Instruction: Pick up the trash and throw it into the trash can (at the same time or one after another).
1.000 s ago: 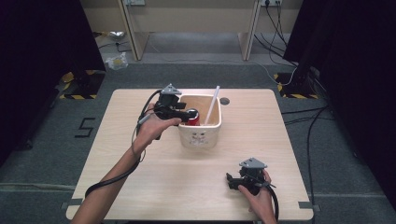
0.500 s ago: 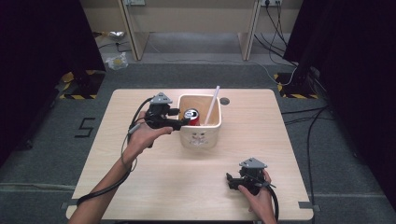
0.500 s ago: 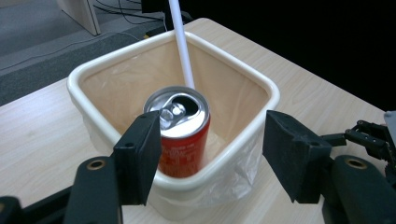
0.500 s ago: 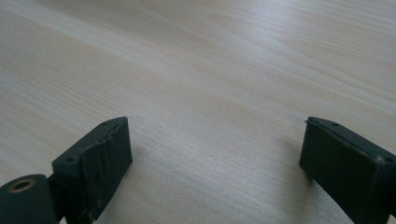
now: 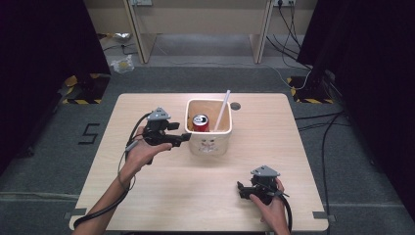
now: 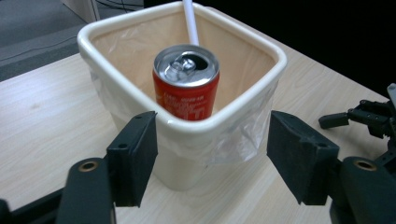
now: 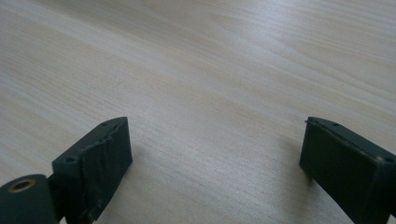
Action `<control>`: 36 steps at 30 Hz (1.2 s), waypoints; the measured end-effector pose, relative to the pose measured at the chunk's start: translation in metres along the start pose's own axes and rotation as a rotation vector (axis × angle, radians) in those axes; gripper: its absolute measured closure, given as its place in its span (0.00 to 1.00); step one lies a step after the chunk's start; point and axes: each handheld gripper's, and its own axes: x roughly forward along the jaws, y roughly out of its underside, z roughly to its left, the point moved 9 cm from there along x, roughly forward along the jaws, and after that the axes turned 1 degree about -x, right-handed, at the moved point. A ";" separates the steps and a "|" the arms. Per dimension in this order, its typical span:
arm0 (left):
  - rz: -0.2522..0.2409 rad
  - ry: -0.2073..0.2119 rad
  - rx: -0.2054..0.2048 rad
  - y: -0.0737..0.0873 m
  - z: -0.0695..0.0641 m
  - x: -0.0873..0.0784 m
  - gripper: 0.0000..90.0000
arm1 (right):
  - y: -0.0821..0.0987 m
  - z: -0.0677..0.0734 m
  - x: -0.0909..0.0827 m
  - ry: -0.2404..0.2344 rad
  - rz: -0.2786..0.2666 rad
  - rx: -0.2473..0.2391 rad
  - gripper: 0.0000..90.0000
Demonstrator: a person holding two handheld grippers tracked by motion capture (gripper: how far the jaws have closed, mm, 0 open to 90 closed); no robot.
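A cream bin [image 5: 210, 145] with a clear plastic liner stands mid-table. Upright inside it are a red drink can [image 5: 199, 122] and a leaning white straw [image 5: 222, 109]. My left gripper [image 5: 185, 138] hovers just left of the bin, pointing at its side. Its jaws have just been opening and hold nothing. In the left gripper view the jaws [image 6: 212, 158] flank the bin's near corner [image 6: 187, 128], and the can [image 6: 187, 88] and straw [image 6: 190, 21] show beyond the rim. My right gripper [image 5: 241, 190] rests open at the front right; its jaws [image 7: 215, 163] frame bare wood.
The pale wooden table [image 5: 195, 196] has a small round hole [image 5: 236, 105] behind the bin. The right gripper [image 6: 362, 116] appears at the right edge of the left gripper view. Grey carpet, cables and dark curtains surround the table.
The left gripper has drawn back leftward and slightly down, from over the bin at the can to beside the bin. The can stays inside. The right gripper has not moved.
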 end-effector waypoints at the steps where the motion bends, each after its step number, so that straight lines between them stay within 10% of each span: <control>1: -0.002 0.001 -0.001 0.003 0.000 -0.001 0.36 | 0.000 0.000 0.000 0.000 0.000 -0.001 0.10; 36: -0.019 -0.047 -0.043 0.087 0.011 -0.012 0.19 | 0.000 0.000 0.000 0.000 0.000 -0.001 0.10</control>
